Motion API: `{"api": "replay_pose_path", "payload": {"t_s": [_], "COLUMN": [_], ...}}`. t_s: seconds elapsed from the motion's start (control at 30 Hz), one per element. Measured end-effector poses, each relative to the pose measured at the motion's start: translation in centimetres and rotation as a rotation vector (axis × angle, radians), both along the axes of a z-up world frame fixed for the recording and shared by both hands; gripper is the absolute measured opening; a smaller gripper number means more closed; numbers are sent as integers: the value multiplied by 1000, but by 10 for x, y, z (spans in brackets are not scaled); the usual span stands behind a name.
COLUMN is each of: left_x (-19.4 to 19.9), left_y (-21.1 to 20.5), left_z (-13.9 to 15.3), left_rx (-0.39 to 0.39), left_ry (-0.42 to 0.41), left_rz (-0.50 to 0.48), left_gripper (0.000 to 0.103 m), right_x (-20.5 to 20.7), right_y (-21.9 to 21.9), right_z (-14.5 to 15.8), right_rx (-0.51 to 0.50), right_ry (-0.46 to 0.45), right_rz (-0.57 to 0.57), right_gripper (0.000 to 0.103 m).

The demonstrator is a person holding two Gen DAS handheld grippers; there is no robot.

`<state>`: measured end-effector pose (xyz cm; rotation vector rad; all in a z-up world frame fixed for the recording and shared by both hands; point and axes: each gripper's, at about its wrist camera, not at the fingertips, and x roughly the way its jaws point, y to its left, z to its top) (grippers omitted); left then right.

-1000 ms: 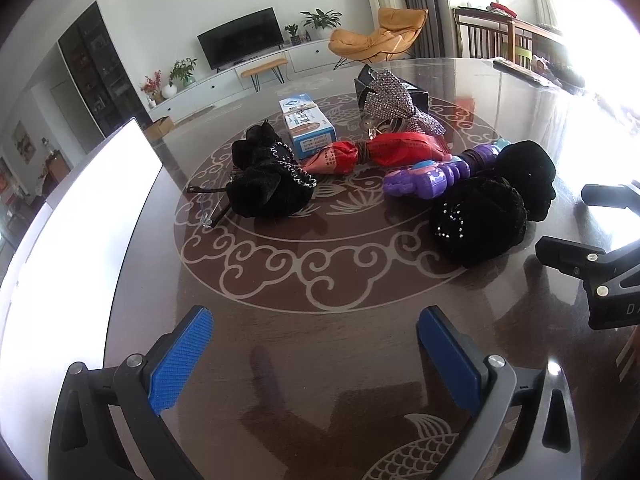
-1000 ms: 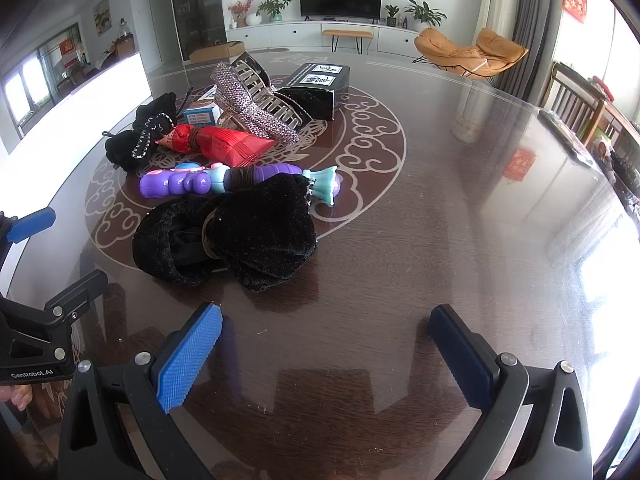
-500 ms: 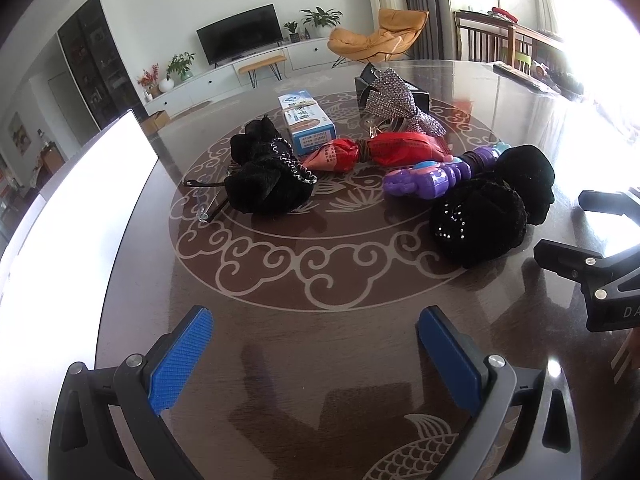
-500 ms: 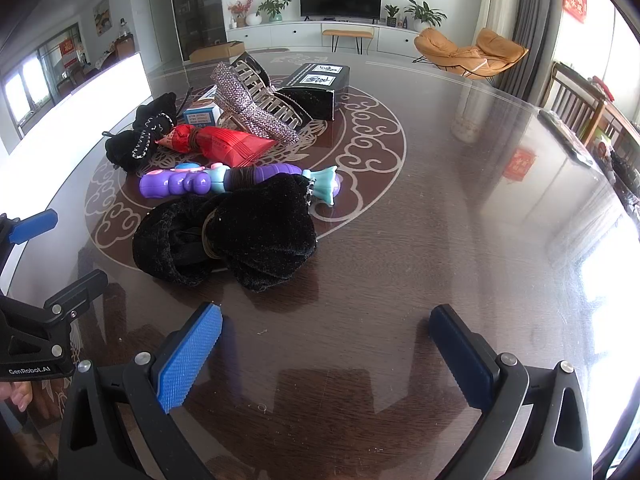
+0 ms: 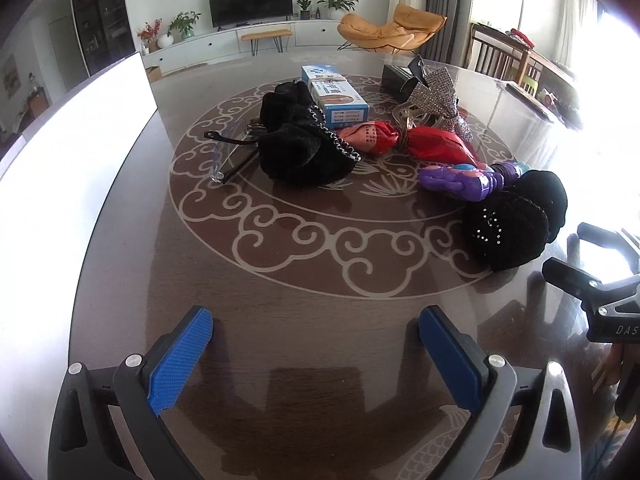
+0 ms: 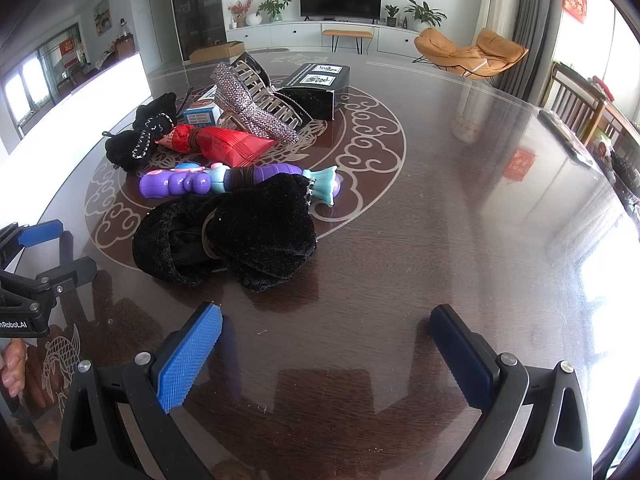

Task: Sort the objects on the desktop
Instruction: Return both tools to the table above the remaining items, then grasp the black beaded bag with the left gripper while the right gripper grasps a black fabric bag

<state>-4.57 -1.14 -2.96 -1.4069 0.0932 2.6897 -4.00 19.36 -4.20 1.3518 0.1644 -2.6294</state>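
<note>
A heap of small things lies mid-table. A black velvet bow with a chain (image 5: 298, 148) (image 6: 146, 134) lies by clear glasses (image 5: 230, 152). A blue box (image 5: 334, 96), a red snack packet (image 5: 416, 142) (image 6: 224, 144), a purple toy (image 5: 464, 180) (image 6: 224, 182), a rhinestone bow clip (image 5: 434, 96) (image 6: 252, 104) and a big black velvet bow (image 5: 516, 220) (image 6: 232, 236) lie there too. My left gripper (image 5: 316, 344) is open and empty, well short of the heap. My right gripper (image 6: 326, 344) is open and empty, just in front of the big black bow.
The round dark table (image 5: 304, 320) has a pale scroll pattern. A black box (image 6: 318, 88) stands behind the heap. A white board (image 5: 68, 152) lies along the left edge. Chairs (image 6: 580, 104) stand at the right rim.
The left gripper has turned left, so the heap sits further right in its view and the glasses show. The right gripper has held still.
</note>
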Motion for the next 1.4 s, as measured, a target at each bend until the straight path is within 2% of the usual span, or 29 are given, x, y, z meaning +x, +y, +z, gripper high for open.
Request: {"api": "replay_pose_path", "payload": {"t_s": [0.73, 0.9, 1.13, 1.3, 1.37, 1.4], "left_x": [2, -17, -63, -100, -111, -116], "left_y": [1, -2, -6, -19, -22, -22], "left_z": [-1, 1, 8, 11, 13, 13], "left_rx": [1, 12, 174, 318, 344, 342], "left_ry": [2, -38, -57, -43, -34, -38], "left_rz": [4, -23, -46, 40, 68, 70], "left_gripper": [103, 103, 103, 103, 85, 64], "right_x": [0, 0, 0, 0, 0, 0], "right_y": [0, 0, 0, 0, 1, 0], "right_z": [0, 0, 0, 0, 0, 0], "right_rx": [0, 0, 0, 0, 0, 0], "right_ry": [0, 0, 0, 0, 0, 0], "right_rz": [0, 0, 0, 0, 0, 0], "right_gripper": [103, 103, 103, 103, 103, 103]}}
